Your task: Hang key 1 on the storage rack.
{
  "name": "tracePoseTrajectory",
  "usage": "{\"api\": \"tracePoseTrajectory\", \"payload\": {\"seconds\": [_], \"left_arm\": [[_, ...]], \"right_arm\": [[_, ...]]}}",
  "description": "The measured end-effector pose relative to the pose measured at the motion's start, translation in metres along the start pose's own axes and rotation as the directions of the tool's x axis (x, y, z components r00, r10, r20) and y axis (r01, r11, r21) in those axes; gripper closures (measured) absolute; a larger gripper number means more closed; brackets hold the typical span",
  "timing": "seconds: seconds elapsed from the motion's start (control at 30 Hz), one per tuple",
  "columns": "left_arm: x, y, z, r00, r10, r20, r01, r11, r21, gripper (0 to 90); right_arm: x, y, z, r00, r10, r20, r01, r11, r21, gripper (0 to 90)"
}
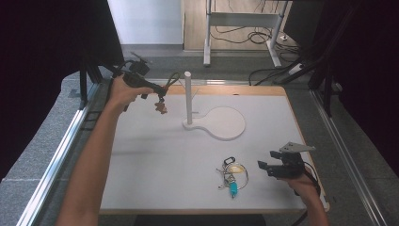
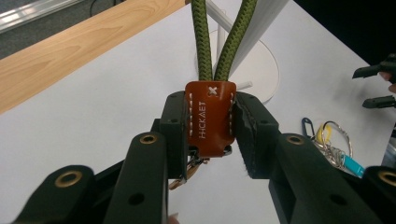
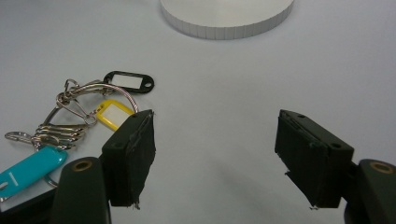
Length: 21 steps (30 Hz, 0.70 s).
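My left gripper (image 1: 157, 90) is held up over the table's far left, shut on a brown leather tag (image 2: 210, 128) of a keychain. From the tag a green rope loop (image 2: 201, 42) reaches toward the white post (image 1: 188, 96) of a stand. A small brown piece (image 1: 161, 107) dangles below the gripper. The loop lies close beside the post; whether it touches it I cannot tell. My right gripper (image 1: 264, 167) rests open near the front right, with nothing between its jaws. Just left of it lies a bunch of keys and tags (image 3: 79, 123).
The stand's round white base (image 1: 227, 123) sits mid-table, and its edge (image 3: 226, 16) lies beyond the right gripper. The key bunch (image 1: 231, 175) has a teal tag, a yellow tag and a black tag. A wooden strip (image 2: 70, 51) borders the table's far edge.
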State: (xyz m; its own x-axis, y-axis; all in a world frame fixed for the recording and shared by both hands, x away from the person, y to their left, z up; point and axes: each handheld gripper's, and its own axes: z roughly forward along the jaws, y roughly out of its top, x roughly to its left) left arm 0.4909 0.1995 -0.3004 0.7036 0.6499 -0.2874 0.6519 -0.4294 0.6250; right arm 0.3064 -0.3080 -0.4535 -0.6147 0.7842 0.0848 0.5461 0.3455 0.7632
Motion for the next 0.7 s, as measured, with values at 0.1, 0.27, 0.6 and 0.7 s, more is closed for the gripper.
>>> {"api": "tracePoseTrajectory", "payload": {"seconds": [0.1,0.27,0.6,0.7], "left_arm": [[0.003,-0.001,0.004,0.9999,-0.016,0.001,0.016,0.9999,0.002,66.8],[0.005,0.0,0.009,0.9998,-0.02,0.0,0.02,0.9997,0.013,66.7],[0.009,0.004,0.022,0.9997,-0.021,0.015,0.02,0.9993,0.032,66.7],[0.009,0.003,0.025,0.9998,-0.018,0.012,0.017,0.9989,0.044,66.7]], "right_arm": [[0.0,0.0,0.0,1.0,-0.002,-0.001,0.002,1.0,0.002,28.6],[0.001,0.001,-0.001,0.9999,-0.009,0.009,0.01,1.0,-0.016,28.9],[0.0,0.0,0.0,0.9999,-0.007,0.012,0.007,1.0,-0.008,28.9],[0.0,-0.001,0.0,0.9999,-0.007,0.014,0.007,1.0,-0.004,28.8]]}}
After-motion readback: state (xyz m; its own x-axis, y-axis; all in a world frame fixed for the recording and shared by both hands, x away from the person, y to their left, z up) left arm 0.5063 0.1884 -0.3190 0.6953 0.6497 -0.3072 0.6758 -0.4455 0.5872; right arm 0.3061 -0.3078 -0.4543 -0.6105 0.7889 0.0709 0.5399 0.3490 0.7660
